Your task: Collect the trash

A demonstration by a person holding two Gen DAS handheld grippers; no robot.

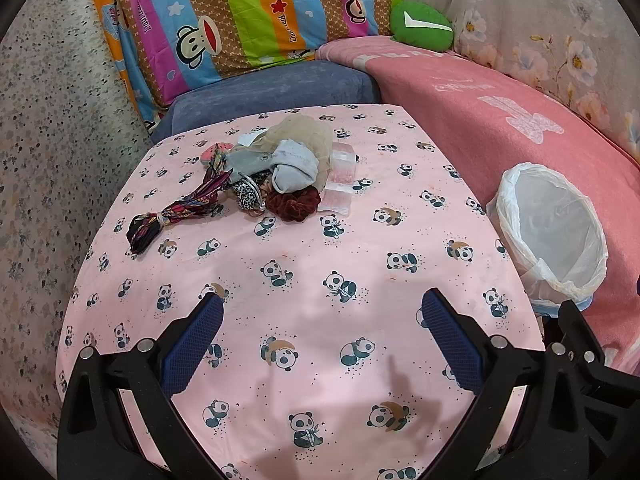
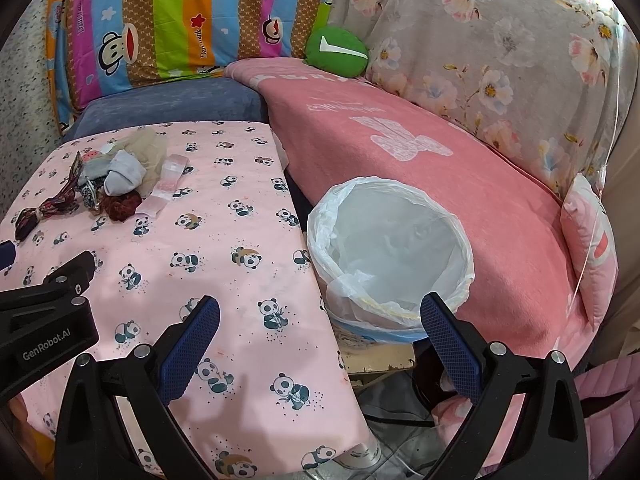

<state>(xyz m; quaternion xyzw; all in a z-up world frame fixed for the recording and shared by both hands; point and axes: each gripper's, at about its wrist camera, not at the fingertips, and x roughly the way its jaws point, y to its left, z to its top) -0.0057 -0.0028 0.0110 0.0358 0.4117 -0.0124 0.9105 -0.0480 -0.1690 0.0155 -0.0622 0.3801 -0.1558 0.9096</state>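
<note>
A pile of small items lies at the far side of the pink panda tablecloth: a beige net, a grey sock, a dark red scrunchie, a clear plastic bag, a leopard scrunchie and a striped dark scarf. The pile also shows in the right wrist view. A bin lined with a white bag stands right of the table; it also shows in the left wrist view. My left gripper is open and empty above the near table. My right gripper is open and empty near the bin.
A pink blanket covers the sofa to the right. A blue cushion and striped cartoon pillows lie behind the table. A green plush sits at the back. The left gripper's body shows at the right view's left edge.
</note>
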